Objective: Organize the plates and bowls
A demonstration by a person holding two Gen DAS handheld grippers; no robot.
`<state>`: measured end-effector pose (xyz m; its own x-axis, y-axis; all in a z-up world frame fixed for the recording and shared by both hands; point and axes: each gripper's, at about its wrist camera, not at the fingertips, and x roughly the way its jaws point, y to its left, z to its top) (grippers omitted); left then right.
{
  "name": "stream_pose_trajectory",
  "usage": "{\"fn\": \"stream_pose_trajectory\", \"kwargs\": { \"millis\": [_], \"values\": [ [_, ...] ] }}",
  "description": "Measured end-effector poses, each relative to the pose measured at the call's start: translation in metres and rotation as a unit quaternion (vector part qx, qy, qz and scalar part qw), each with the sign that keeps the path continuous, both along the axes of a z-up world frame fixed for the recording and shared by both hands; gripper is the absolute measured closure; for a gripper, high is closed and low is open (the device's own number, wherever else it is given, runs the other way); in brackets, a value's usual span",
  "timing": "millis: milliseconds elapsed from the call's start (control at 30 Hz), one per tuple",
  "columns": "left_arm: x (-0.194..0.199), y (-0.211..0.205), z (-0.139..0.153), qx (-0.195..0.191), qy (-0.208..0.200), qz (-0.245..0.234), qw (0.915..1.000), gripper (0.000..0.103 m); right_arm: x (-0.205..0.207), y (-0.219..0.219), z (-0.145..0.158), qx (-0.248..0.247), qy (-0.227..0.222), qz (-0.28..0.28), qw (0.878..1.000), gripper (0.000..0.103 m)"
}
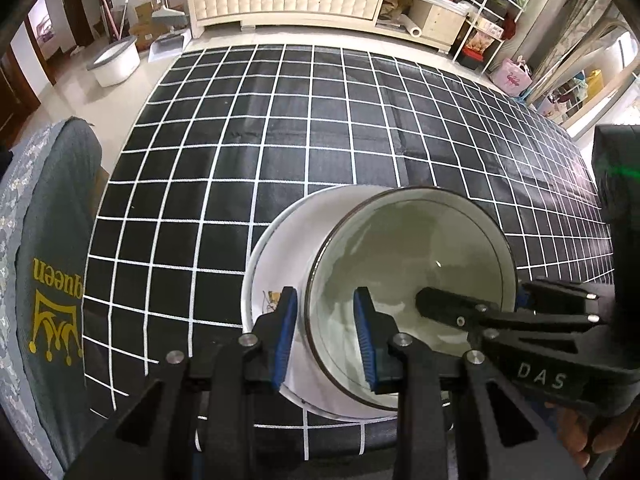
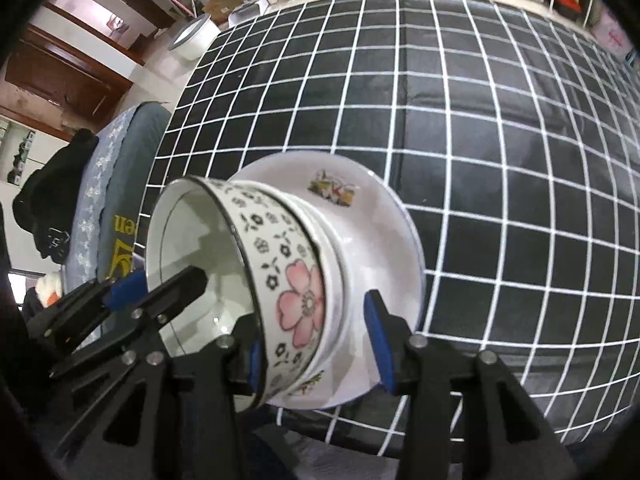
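A flowered bowl (image 2: pixel 296 280) with a dark rim sits nested on a plain white bowl (image 2: pixel 338 264) inside a wide white dish (image 2: pixel 380 232) with a small flower decal. In the left wrist view the flowered bowl (image 1: pixel 420 248) covers most of the dish (image 1: pixel 276 240). My left gripper (image 1: pixel 326 300) straddles the bowl's left wall, one pad outside and one inside, shut on it; the right wrist view shows this gripper (image 2: pixel 168 278) at the far rim. My right gripper (image 2: pixel 312 320) straddles the right wall. Its inner pad is in the bowl and its outer pad stands apart from the stack, so it is open (image 1: pixel 474 298).
The stack stands near the front edge of a table under a black cloth with a white grid (image 1: pixel 280 120). A chair with a grey "queen" cover (image 1: pixel 52 260) is at the left. A white tub (image 1: pixel 114 64) and a long cabinet (image 1: pixel 280 0) lie beyond.
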<state>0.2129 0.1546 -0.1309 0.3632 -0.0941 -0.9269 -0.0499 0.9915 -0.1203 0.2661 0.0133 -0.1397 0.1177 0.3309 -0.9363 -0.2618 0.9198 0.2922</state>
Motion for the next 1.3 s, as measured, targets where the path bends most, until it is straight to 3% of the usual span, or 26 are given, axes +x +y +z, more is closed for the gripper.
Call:
{"fn": "stream_pose_trajectory", "kwargs": {
  "millis": [100,200,433,600,767,967,1200,1267,1300],
  "values": [
    [-0.007,-0.001,0.008,0.014,-0.017,0.001,0.9997,0.074,-0.005,-0.001,0.011,-0.021,-0.042,0.009,0.999,0.039],
    [-0.016,-0.001,0.018,0.018,-0.035,0.003,0.9992,0.069,-0.013,-0.003,0.021,-0.019,-0.067,0.016,0.997,0.037],
    [-0.049,-0.003,0.059,0.025,-0.105,0.023,0.9938,0.068,-0.038,-0.016,0.054,0.001,-0.115,0.009,0.993,0.035],
    [-0.08,-0.015,0.093,0.048,-0.161,0.016,0.9857,0.068,-0.065,-0.029,0.085,0.003,-0.161,0.002,0.987,0.034],
    [-0.112,-0.032,0.12,0.049,-0.204,0.013,0.9777,0.068,-0.104,-0.047,0.119,-0.013,-0.234,-0.011,0.972,0.029],
    [-0.141,-0.045,0.133,0.034,-0.218,0.014,0.9751,0.068,-0.148,-0.066,0.149,-0.025,-0.3,-0.02,0.953,0.027],
    [-0.189,-0.058,0.149,0.041,-0.272,0.017,0.9614,0.068,-0.198,-0.088,0.172,-0.047,-0.36,-0.041,0.931,0.023],
    [-0.204,-0.061,0.155,0.042,-0.287,0.018,0.9567,0.057,-0.21,-0.093,0.177,-0.048,-0.375,-0.049,0.924,0.022],
    [-0.21,-0.064,0.158,0.045,-0.296,0.017,0.9541,0.042,-0.219,-0.095,0.181,-0.048,-0.388,-0.053,0.919,0.021]
  ]
}}
